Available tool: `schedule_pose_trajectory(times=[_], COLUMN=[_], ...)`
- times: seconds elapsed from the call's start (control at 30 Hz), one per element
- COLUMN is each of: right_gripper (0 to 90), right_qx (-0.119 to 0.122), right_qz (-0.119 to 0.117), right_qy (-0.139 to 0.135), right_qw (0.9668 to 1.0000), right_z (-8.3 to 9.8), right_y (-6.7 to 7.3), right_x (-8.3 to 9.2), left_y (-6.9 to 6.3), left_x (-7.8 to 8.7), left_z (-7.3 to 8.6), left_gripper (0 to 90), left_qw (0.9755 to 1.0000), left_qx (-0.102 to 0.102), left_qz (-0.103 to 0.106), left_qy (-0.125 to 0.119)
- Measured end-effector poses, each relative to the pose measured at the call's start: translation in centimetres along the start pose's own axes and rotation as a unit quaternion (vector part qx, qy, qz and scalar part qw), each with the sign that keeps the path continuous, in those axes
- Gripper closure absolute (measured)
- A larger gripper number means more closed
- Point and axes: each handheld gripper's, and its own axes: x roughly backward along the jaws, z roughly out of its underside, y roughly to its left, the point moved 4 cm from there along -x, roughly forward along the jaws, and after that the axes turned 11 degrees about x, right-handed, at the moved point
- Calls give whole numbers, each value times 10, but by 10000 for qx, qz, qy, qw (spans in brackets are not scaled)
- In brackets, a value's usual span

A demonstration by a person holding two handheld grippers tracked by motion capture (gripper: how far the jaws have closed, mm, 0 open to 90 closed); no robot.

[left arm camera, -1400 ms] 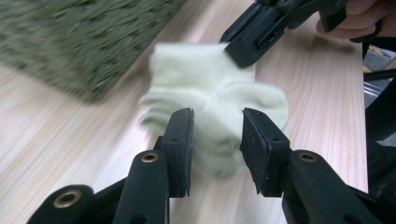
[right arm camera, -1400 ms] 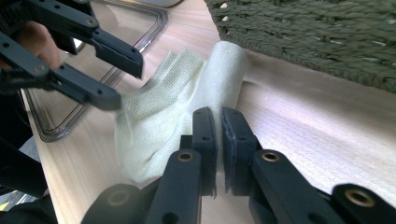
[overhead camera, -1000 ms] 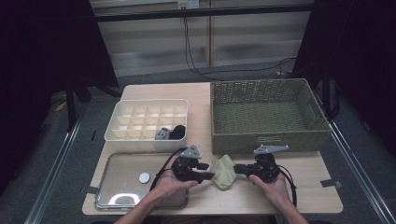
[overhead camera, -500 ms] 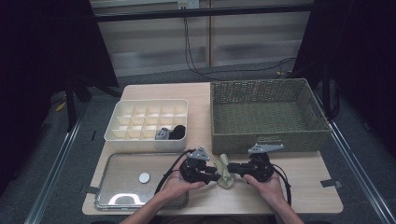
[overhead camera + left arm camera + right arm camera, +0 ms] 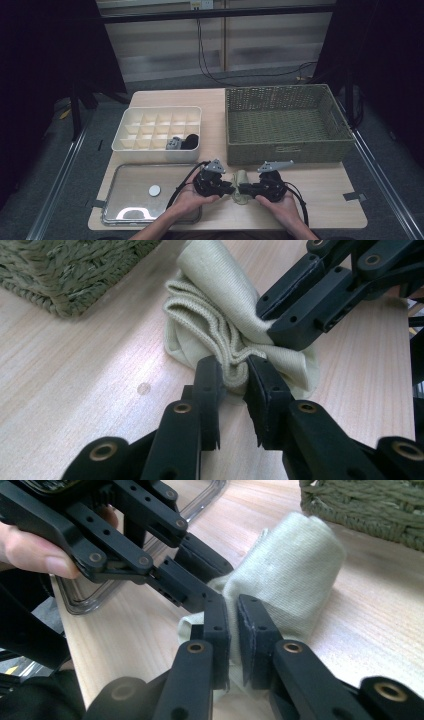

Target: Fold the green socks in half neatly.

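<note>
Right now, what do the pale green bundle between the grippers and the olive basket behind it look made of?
The pale green cloth bundle looks like soft matte ribbed knit, probably a sock: fine ribs and a rolled cuff edge show. The olive rectangular basket looks like woven cord or wicker, matte; which fibre is unclear.

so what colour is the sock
Pale beige-green sock, clearest in the left gripper view.

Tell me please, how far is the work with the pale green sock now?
Done: a grey item and a dark item already lie in the divided box. In hand: the sock lies bunched on the table in front of the wicker basket; the left gripper, whose jaws have just been closing, and the right gripper both pinch it. Left: probably finishing the roll and putting it away.
</note>
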Motion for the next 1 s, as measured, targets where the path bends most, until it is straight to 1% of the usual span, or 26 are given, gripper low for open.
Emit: schedule_pose_trajectory(times=[0.07,0.13,0.17,0.2,0.23,0.27,0.3,0.33,0.37,0.4,0.43,0.47,0.5,0.53,0.57,0.67,0.73,0.77,0.8,0.83,0.87,0.9,0.93,0.97,1.0], right_gripper=[836,838,838,846,850,852,853,853,854,854,854,854,854,854,854,854,854,854,855,855,855,855,856,856,857], right_qx=[71,65,65,214,233,151,68,68,60,53,34,32,32,-16,23,34,13,-1,25,7,7,34,91,115,151], right_qz=[19,33,33,85,105,137,95,95,78,77,28,11,11,-30,-60,-81,-60,-56,-23,-18,-18,-56,-50,-30,-41], right_qy=[28,7,7,42,57,-35,-87,-87,-89,-110,-183,-217,-217,-297,-333,-313,-283,-242,-146,-95,-95,-61,-53,-35,-26], right_qw=[10000,10000,10000,9997,9997,9998,9999,9999,9999,9999,9998,9998,9998,9996,9994,9995,9996,9997,9999,10000,10000,10000,9999,9999,9999], right_z=[1,1,1,-2,-4,-7,-9,-9,-10,-11,-14,-16,-16,-18,-19,-19,-17,-15,-11,-8,-8,-5,-5,-4,-4], right_y=[1,2,2,3,3,2,0,0,-1,0,1,2,2,2,2,4,2,2,0,0,0,1,2,4,5], right_x=[-1,-2,-2,-1,0,1,1,1,0,1,2,2,2,3,2,2,2,2,0,-2,-2,-5,-6,-7,-8], left_y=[0,1,1,0,0,0,0,0,0,0,-1,-1,-1,-2,-3,-4,-3,-4,-3,-3,-2,0,0,0,0], left_x=[0,1,0,-1,-1,0,0,0,0,-1,-2,-1,-1,-2,-3,-4,-4,-3,-2,-2,-2,0,0,0,0], left_z=[0,1,1,1,1,1,1,1,1,1,1,0,0,0,0,-1,-1,-1,-1,-1,0,0,0,1,1], left_gripper=[760,766,766,769,769,771,772,773,773,773,774,774,774,774,775,777,779,779,781,781,781,780,780,780,774], left_qw=[10000,10000,10000,10000,10000,10000,10000,10000,9999,9999,10000,10000,10000,10000,9999,9999,9999,9999,9998,9998,9999,9997,9997,9999,9999], left_qx=[-5,-9,-2,-4,-4,3,8,8,0,9,29,10,10,25,-35,0,-15,12,-2,41,61,53,53,89,107], left_qz=[-24,-31,-16,7,7,-40,-44,-44,-121,-122,-5,-60,-60,-63,-126,-122,-140,-140,-190,-178,-159,-246,-246,-123,-123], left_qy=[29,44,14,-43,-43,24,24,24,18,16,-55,9,9,21,37,7,15,9,79,20,21,45,45,-13,-13])
